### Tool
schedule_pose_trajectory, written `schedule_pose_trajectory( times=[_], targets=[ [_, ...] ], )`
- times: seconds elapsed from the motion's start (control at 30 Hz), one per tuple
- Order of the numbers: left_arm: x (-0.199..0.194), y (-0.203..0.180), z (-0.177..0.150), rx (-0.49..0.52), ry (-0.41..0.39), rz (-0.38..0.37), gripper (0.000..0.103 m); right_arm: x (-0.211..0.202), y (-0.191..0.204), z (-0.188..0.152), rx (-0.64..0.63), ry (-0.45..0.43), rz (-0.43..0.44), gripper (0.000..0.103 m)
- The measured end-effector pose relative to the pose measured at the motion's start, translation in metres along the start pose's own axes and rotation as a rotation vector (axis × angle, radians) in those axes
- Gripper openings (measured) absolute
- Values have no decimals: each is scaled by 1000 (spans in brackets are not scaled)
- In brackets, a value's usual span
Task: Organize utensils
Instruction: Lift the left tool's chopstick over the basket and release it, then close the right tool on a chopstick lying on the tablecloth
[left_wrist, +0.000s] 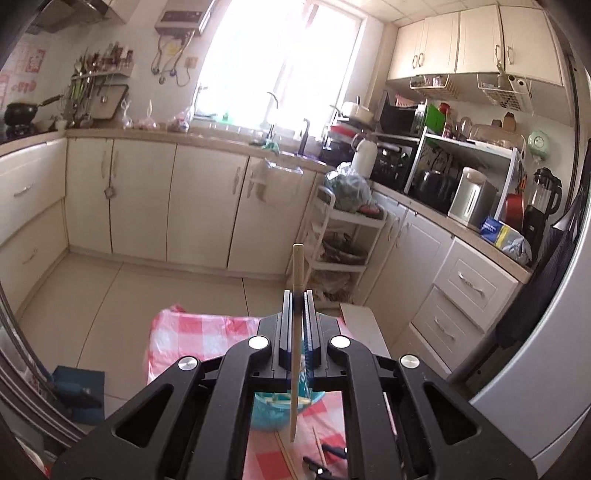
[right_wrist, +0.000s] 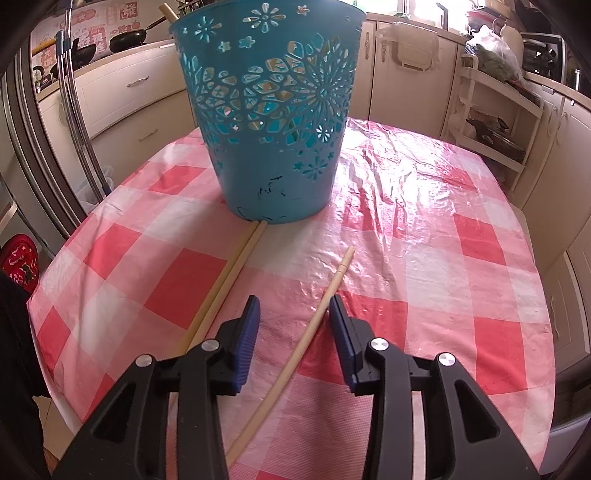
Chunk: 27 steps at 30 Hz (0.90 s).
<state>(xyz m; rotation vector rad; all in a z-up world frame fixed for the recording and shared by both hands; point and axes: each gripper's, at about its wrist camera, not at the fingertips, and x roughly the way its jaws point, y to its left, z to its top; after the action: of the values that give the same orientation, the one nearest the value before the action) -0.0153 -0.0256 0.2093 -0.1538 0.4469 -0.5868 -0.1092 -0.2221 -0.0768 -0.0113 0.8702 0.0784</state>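
1. The left gripper (left_wrist: 298, 295) is clenched on a wooden chopstick (left_wrist: 296, 273), held upright at frame centre, above the blue basket (left_wrist: 271, 411) (seen low in the frame).
2. The right gripper (right_wrist: 294, 304) is spread open, low centre, straddling a single chopstick (right_wrist: 314, 325) on the checked tablecloth (right_wrist: 443, 258).
3. A chopstick pair (right_wrist: 236, 266) lies left of it, tips touching the basket (right_wrist: 269, 110) base.

Left wrist cam sat high up, looking out across the kitchen toward the bright window (left_wrist: 280, 62), with the pink-and-white checked plastic tablecloth (left_wrist: 192, 332) far below. Right wrist cam was low and close over that same cloth (right_wrist: 424, 229), facing the teal cut-out plastic basket (right_wrist: 273, 122). Both caught cloth and basket (left_wrist: 269, 413).
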Motion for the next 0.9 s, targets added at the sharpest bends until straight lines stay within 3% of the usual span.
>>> schedule_pose_trajectory(
  times=[0.13, 0.23, 0.4, 0.6, 0.7, 0.77, 0.9],
  targets=[
    [21, -9, 21, 20, -82, 49, 5, 0, 0, 0, 0, 0, 0, 41],
    [47, -11, 20, 42, -99, 94, 5, 1, 0, 0, -2, 2, 1, 42],
    [97, -5, -11, 59, -46, 150, 5, 2, 1, 1, -4, 4, 5, 43],
    [142, 18, -64, 34, 128, 180, 7, 3, 1, 1, -4, 5, 8, 45],
    [133, 30, -80, 7, 138, 197, 25, 3, 2, 1, -2, 5, 12, 46],
    [116, 39, -86, -13, 112, 222, 47, 1, -3, 1, 20, 7, 23, 46],
    [80, 62, -104, -32, 69, 276, 61, -7, -19, -1, 142, 13, 51, 46]
  ],
)
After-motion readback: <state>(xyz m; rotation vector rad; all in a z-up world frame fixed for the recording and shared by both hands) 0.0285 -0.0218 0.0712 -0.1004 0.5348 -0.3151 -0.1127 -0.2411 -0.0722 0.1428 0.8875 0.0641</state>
